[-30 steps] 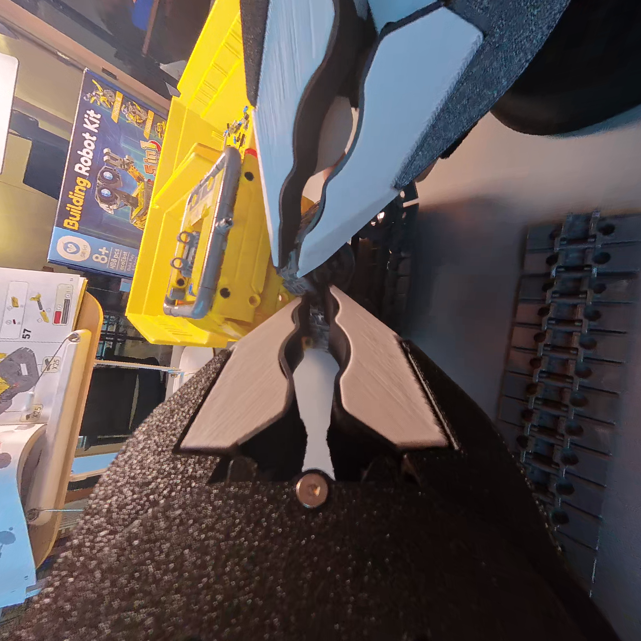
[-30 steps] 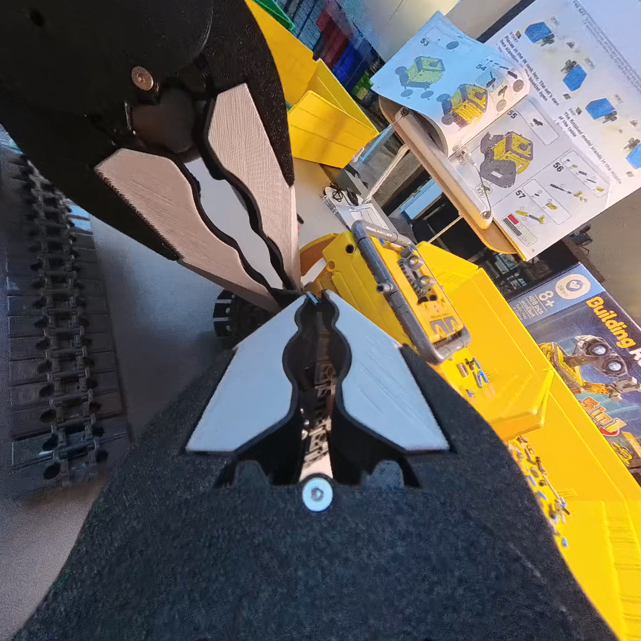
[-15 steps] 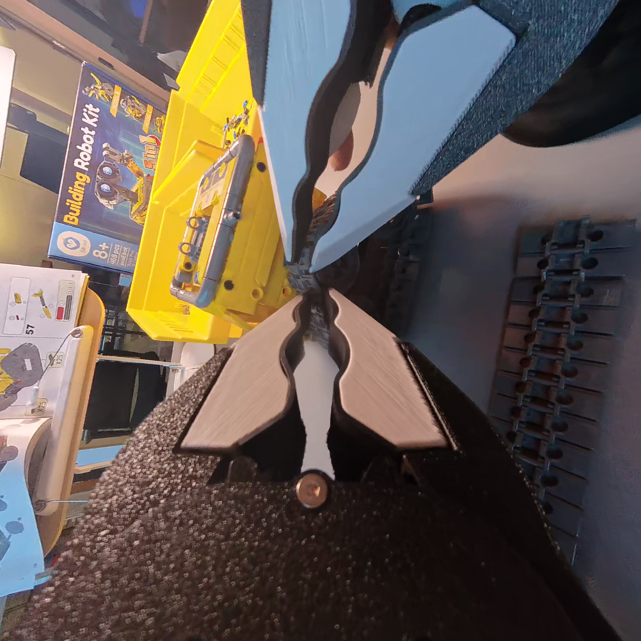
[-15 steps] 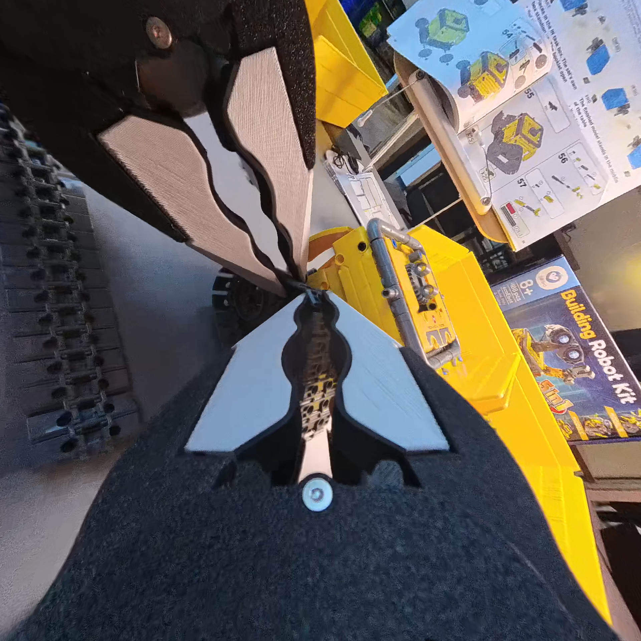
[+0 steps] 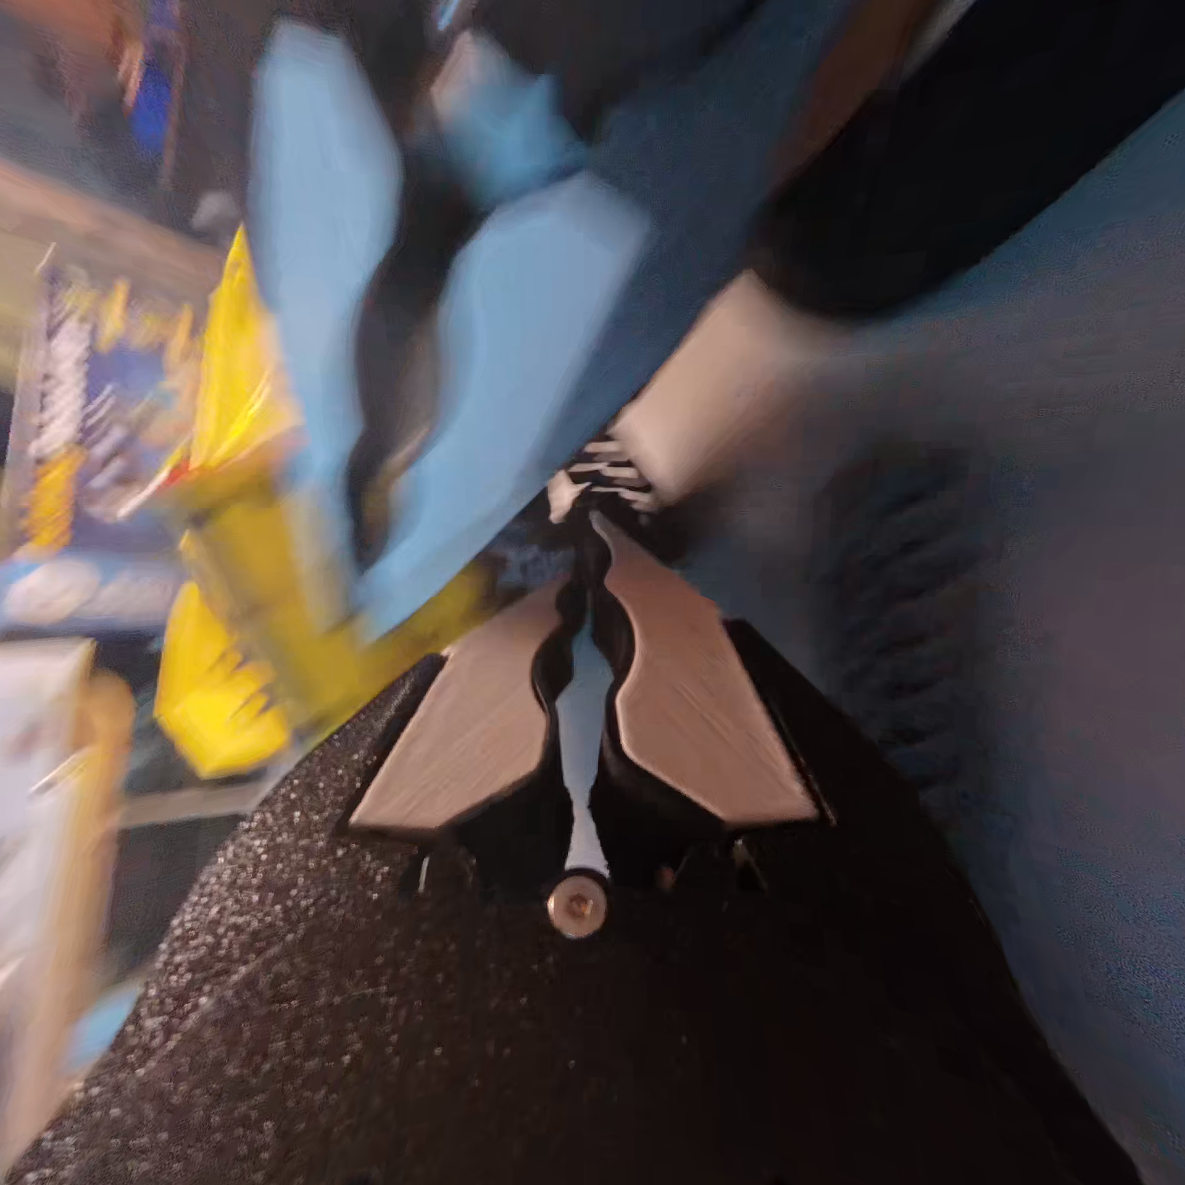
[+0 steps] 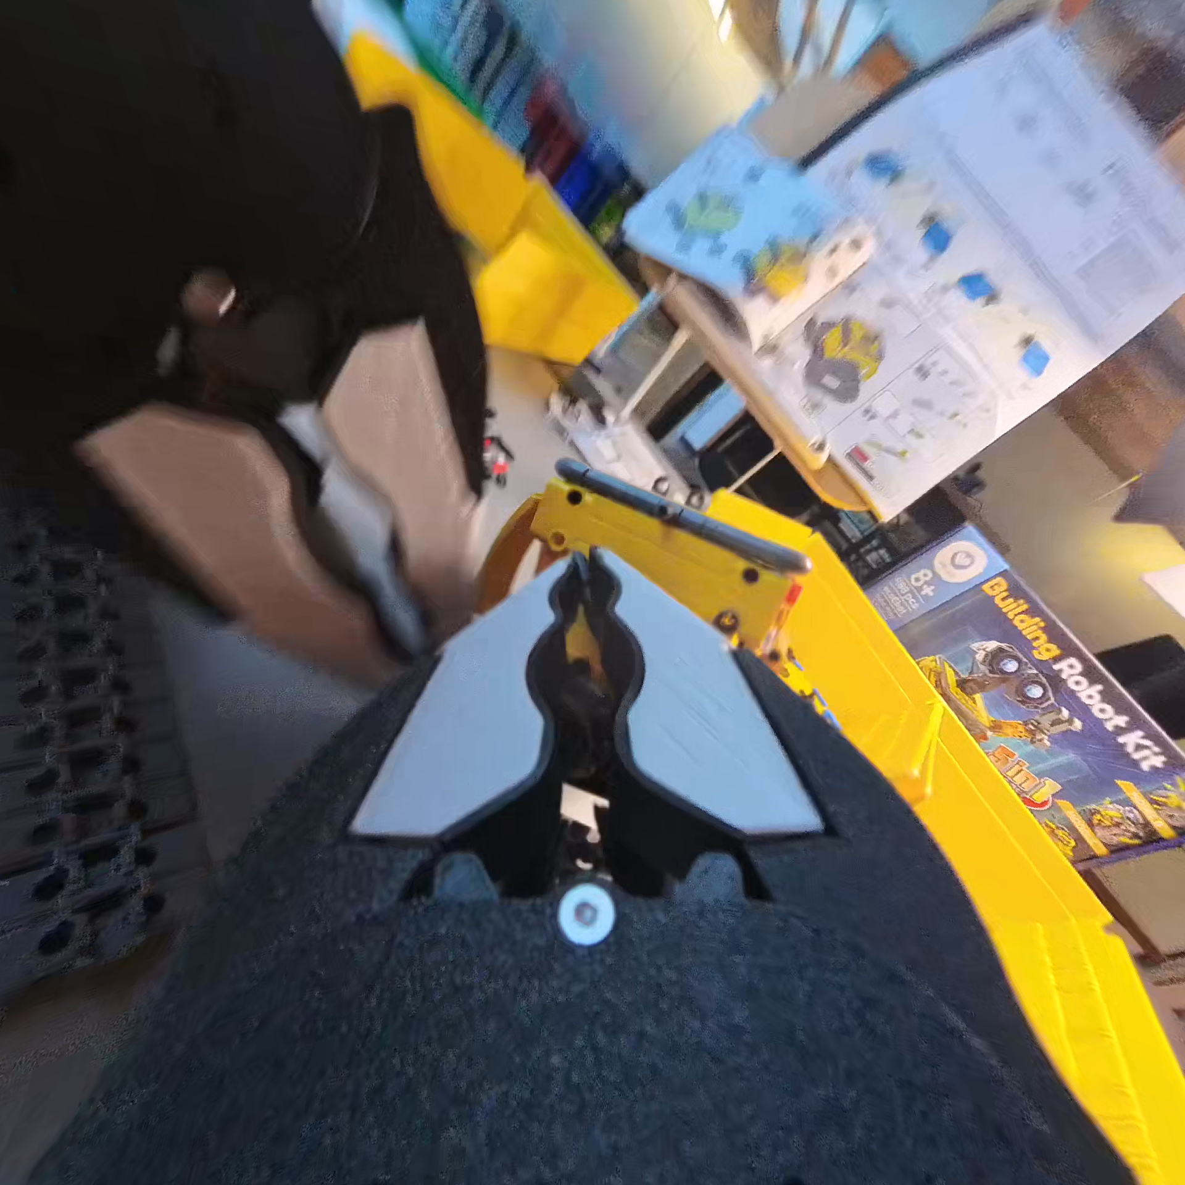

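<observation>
My right gripper [image 6: 585,567] is shut on a dark track piece [image 6: 580,692] that sits deep between its fingers. Its tips are right against a yellow brick-built model [image 6: 647,545] with a grey bar [image 6: 680,513] on top. My left gripper [image 5: 587,551] is shut; a dark toothed track piece [image 5: 606,474] sticks out past its tips, badly blurred. The two grippers are side by side with their tips apart. The left gripper also shows in the right wrist view [image 6: 410,635], and the right gripper in the left wrist view [image 5: 372,577]. The yellow model [image 5: 256,577] is a blur there.
A long grey track strip [image 6: 70,769] lies flat on the grey table [image 6: 269,692] at the left. A yellow parts tray [image 6: 1000,898] runs along the right, with a blue kit box [image 6: 1039,692] behind it. An open instruction booklet [image 6: 930,256] stands on a holder at the upper right. The gap from one gripper's tips to the other's is roughly 7 cm.
The gripper tips, which met nose to nose, have come apart sideways. The left wrist view is now smeared by fast motion. The right gripper has swung up against the yellow model.
</observation>
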### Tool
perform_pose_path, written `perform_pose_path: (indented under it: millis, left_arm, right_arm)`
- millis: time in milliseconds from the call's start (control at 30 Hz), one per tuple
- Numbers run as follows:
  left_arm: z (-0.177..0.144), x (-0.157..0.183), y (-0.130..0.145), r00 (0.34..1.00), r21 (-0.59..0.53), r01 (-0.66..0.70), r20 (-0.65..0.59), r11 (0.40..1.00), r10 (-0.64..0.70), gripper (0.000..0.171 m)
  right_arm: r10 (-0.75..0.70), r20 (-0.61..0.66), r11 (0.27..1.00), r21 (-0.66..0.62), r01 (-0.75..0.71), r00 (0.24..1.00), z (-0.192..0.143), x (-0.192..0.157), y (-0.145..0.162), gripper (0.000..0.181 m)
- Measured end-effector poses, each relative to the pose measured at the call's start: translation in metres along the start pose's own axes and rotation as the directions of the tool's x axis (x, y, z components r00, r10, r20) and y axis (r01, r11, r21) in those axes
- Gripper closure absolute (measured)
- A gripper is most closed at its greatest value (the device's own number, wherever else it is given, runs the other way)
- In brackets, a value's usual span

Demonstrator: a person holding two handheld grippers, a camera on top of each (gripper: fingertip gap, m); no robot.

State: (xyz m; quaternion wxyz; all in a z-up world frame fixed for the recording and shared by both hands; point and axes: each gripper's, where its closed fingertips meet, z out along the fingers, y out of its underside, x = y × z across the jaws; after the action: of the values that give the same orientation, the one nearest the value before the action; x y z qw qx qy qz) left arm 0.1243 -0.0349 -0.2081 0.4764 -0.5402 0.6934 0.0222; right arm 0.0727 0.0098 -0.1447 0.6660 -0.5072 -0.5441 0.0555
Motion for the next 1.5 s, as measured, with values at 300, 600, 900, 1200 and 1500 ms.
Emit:
perform_pose_path:
  millis: [300, 600, 900, 1200, 1500]
  left_arm:
    - [-0.015, 0.004, -0.012, 0.98, 0.124, 0.179, -0.109, 0.976, -0.166, 0.171]
    - [-0.038, -0.02, 0.017, 0.905, 0.155, 0.42, -0.147, 0.894, -0.4, 0.171]
    - [-0.075, -0.016, 0.034, 0.633, 0.186, 0.766, -0.384, 0.615, -0.672, 0.125]
    - [-0.121, -0.043, 0.08, 0.61, 0.234, 0.788, -0.18, 0.569, -0.771, 0.171]
    - [-0.158, -0.027, 0.193, 0.563, -0.05, 0.826, 0.089, 0.561, -0.822, 0.139]
  right_arm:
    - [0.236, 0.013, 0.968, 0.086, -0.236, 0.972, -0.018, 0.031, 0.001, 0.181]
    - [0.345, 0.011, 0.938, 0.022, -0.345, 0.938, -0.021, 0.04, 0.017, 0.179]
    - [0.418, 0.147, 0.904, -0.167, -0.394, 0.897, -0.039, 0.013, 0.042, 0.164]
    - [0.403, 0.195, 0.911, -0.177, -0.372, 0.894, -0.036, 0.034, 0.025, 0.131]
    - [0.506, 0.193, 0.839, -0.335, -0.428, 0.841, 0.048, 0.024, 0.004, 0.073]
